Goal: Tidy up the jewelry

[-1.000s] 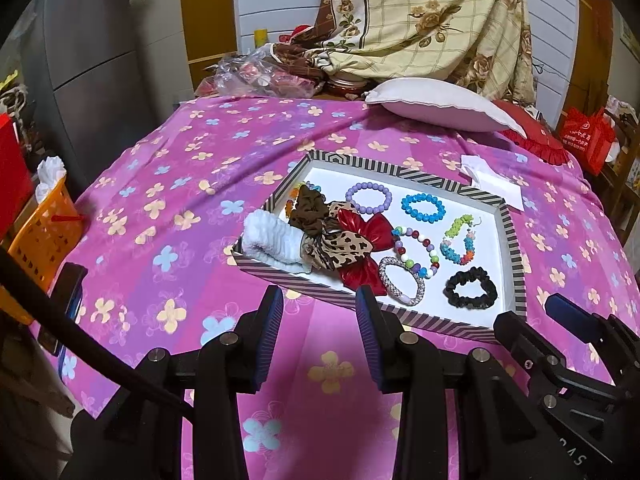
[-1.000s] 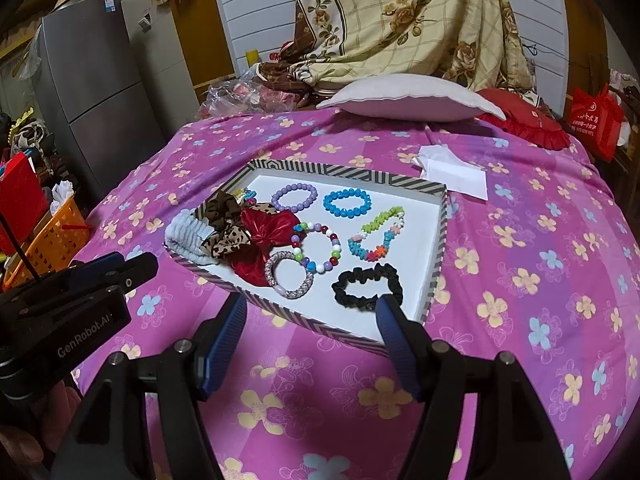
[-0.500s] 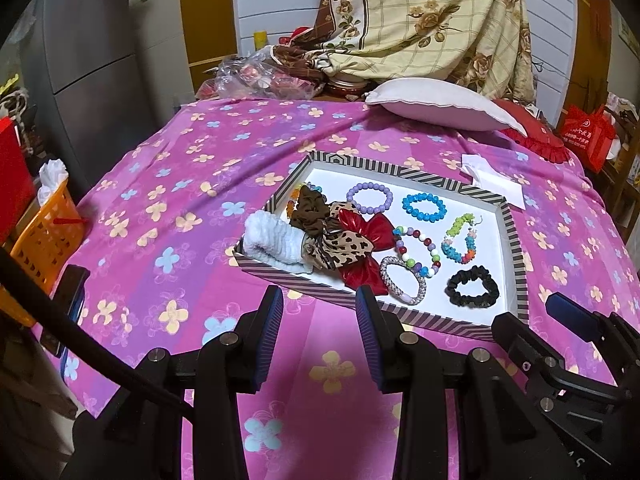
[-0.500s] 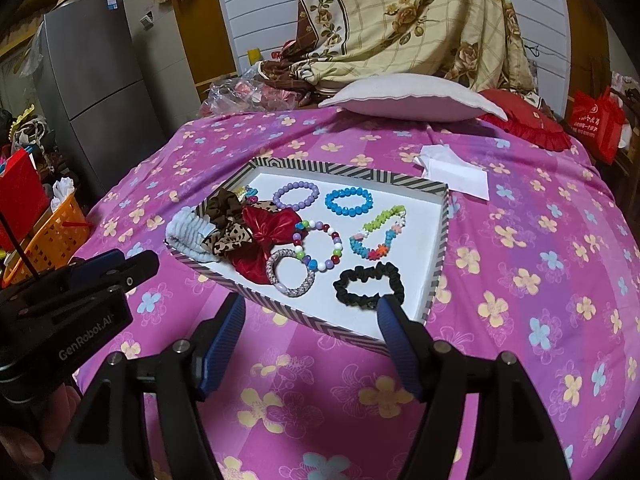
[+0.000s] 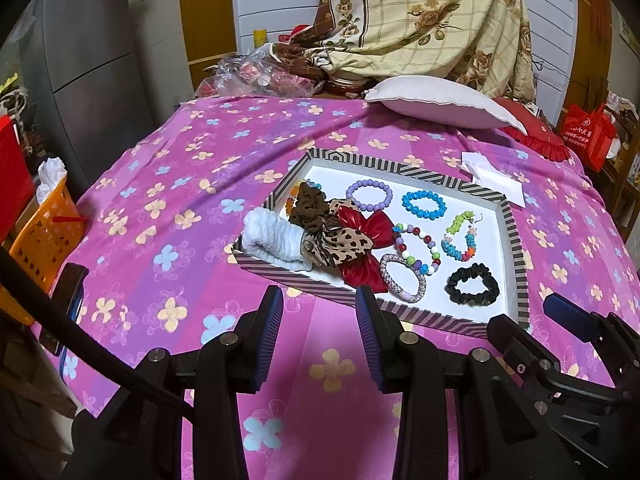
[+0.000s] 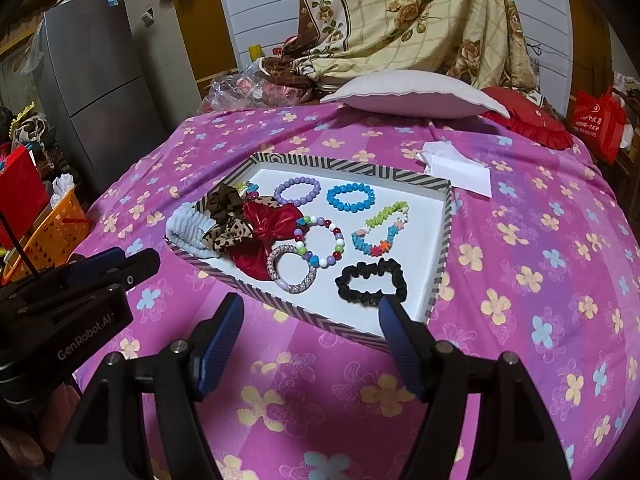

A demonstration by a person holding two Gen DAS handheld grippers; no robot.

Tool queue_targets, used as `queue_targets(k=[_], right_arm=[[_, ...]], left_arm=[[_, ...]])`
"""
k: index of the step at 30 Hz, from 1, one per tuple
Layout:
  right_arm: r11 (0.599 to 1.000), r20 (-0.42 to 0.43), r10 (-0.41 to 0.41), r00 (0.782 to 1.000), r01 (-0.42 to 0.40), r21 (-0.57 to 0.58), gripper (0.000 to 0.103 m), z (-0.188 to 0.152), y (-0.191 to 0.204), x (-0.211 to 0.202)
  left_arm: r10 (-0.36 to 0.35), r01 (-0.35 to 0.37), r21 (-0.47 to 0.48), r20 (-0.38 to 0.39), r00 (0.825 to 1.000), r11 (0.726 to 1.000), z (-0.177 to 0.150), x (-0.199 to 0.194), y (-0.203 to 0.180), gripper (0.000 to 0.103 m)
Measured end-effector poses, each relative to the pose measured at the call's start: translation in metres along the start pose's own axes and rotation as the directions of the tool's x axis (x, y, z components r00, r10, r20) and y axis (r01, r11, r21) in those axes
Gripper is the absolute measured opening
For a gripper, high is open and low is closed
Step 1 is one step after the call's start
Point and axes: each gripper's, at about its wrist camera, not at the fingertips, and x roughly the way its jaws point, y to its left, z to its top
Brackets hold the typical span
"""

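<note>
A striped-rim tray (image 6: 442,240) is seen lying on the flowered pink bedspread (image 6: 520,280), with both grippers held short of its near edge. The left gripper (image 5: 319,322) is empty, its jaws standing apart; the right gripper (image 6: 310,330) is likewise empty, its jaws set wider apart and nothing between them. Within the tray, the sorted part is judged to be the right half: a purple bead bracelet (image 6: 298,191) at about 12 o'clock, a blue bead bracelet (image 6: 351,199) at 1 o'clock, a green and multicolour bracelet (image 6: 380,228) at 3 o'clock, a mixed-bead bracelet (image 6: 320,242) at centre, a sparkly bangle (image 6: 292,274) at 6 o'clock and a black scrunchie (image 6: 370,282) at 5 o'clock, each lying apart. At 9 o'clock a heap is noted: a white headband (image 6: 188,232), leopard-print bow (image 6: 228,232), brown scrunchie (image 6: 222,202) and red bow (image 6: 266,236), overlapping, with small beads partly hidden behind. The heap is judged to be what is left to separate.
</note>
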Motion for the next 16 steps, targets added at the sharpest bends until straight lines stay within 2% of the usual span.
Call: queue_targets(k=[12, 16], right_arm=[[1.0, -0.001, 0.004, 1.0, -0.004, 0.003, 0.073, -0.001, -0.001, 0.001], [0.999, 0.005, -0.033, 0.999, 0.033, 0.01, 0.074, -0.002, -0.015, -0.001]], left_arm=[[-0.02, 0.021, -0.002, 0.024, 1.0, 1.0, -0.002, -0.001, 0.002, 0.043], [-0.006, 0.006, 0.002, 0.021, 1.0, 1.0, -0.002, 0.001, 0.008, 0.043]])
